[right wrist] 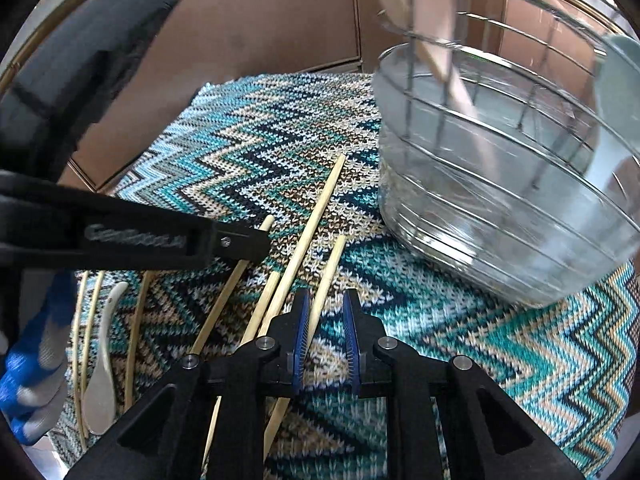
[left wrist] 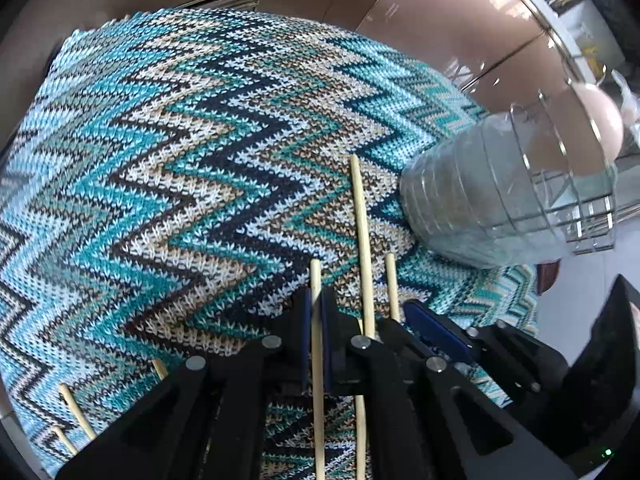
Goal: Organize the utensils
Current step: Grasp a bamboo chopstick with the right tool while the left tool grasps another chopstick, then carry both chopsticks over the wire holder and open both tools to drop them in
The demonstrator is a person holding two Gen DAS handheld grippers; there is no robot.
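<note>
Several pale wooden chopsticks lie on a zigzag knit mat. My left gripper is shut on one chopstick, which runs up between its blue pads. A longer chopstick lies just to its right, then a shorter one. In the right wrist view my right gripper stands open over the mat, and that shorter chopstick passes between its pads close to the left one. The left gripper's black finger reaches in from the left.
A wire basket with a clear liner stands on the mat at the right, a pink utensil inside it. A white ceramic spoon and thin sticks lie at the left by a gloved hand.
</note>
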